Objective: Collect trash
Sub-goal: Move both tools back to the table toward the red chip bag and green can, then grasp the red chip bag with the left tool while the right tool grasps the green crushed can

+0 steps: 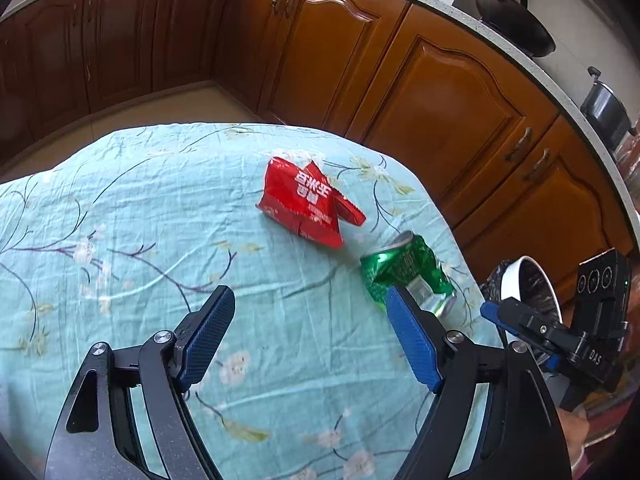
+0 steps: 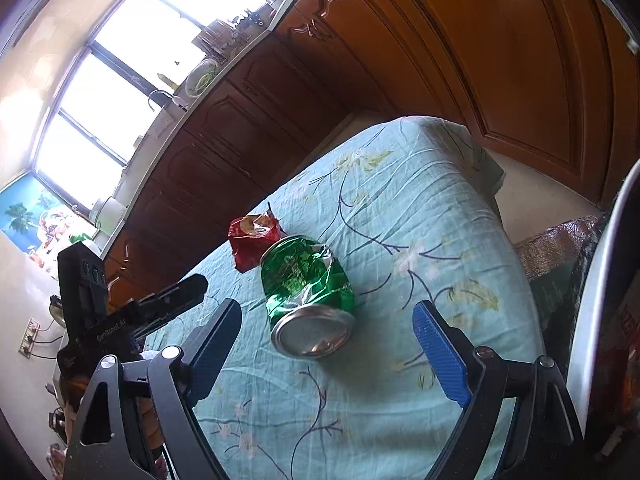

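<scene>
A crumpled red snack wrapper [image 1: 308, 200] [image 2: 252, 240] lies on the teal flowered tablecloth [image 1: 120, 220] [image 2: 400, 200]. Just to its right, near the table's edge, lies a crushed green can [image 1: 404, 268] [image 2: 308, 280] on its side. My left gripper [image 1: 308, 300] hovers open over the cloth, short of the wrapper, with nothing between its blue pads. My right gripper [image 2: 328, 308] is open too. The can's silver end sits in the gap between its fingertips, and neither pad touches it. Each gripper shows in the other's view: the right gripper [image 1: 496, 316], the left gripper [image 2: 180, 296].
A white-rimmed bin [image 1: 516, 276] [image 2: 592, 300] with a dark liner stands just off the table's right edge. Brown wooden cabinets [image 1: 440, 120] run behind the table under a pale counter holding a black pan [image 1: 516, 20] and a pot [image 1: 604, 112].
</scene>
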### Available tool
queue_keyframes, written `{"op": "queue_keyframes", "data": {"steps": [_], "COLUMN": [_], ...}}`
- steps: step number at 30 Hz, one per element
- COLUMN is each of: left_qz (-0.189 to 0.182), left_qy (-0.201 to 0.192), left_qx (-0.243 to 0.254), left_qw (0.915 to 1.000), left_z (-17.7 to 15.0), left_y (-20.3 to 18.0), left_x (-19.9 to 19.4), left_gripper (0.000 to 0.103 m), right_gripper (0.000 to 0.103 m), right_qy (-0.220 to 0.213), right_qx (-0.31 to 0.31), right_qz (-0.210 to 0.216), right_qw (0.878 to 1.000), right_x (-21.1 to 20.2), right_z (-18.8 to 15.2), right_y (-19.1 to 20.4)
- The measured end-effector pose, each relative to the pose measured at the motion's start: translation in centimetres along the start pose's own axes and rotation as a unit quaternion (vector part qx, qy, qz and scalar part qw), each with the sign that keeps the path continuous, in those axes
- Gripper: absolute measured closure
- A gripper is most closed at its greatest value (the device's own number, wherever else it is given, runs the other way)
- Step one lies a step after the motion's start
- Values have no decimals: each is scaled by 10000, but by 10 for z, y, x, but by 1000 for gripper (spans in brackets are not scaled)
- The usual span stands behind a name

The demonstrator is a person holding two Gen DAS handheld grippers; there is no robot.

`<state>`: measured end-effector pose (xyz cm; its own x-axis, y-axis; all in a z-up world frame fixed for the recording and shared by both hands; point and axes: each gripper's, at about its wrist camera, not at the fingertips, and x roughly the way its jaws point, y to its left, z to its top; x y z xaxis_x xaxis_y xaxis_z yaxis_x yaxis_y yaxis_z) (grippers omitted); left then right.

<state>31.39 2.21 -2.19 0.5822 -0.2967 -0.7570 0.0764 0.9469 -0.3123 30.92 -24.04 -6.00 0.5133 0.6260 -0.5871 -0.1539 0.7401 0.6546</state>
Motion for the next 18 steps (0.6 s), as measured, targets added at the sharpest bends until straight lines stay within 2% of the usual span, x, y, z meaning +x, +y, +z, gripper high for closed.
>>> {"op": "queue_keyframes", "data": {"steps": [6,9,12,14,16,18], "left_qz": [-116,-43,146,163,148,106], "left_qy": [-2,67,283,421,517,554], "left_qx": [-677,-802,-739,-672,-558,-458], "left_qw": [9976,9967,9968,9967,9970,9974], "left_z": [48,67,74,71,63,55], "left_y": [21,25,25,25,23,22], "left_x": [26,43,65,74,79,77], "left_gripper": [23,23,25,35,52,64], "right_gripper": [22,31,48,67,72,78], "right_qy": [154,296,347,441,511,535], "right_qx": [-73,-10,-16,62,130,70], "right_qz": [-71,-5,-15,124,303,351], "right_qw": [9998,9996,9994,9989,9982,9979], "right_x": [20,29,31,30,29,24], "right_z": [12,12,11,7,2,-4], "right_y": [-1,-4,-3,-4,-2,3]}}
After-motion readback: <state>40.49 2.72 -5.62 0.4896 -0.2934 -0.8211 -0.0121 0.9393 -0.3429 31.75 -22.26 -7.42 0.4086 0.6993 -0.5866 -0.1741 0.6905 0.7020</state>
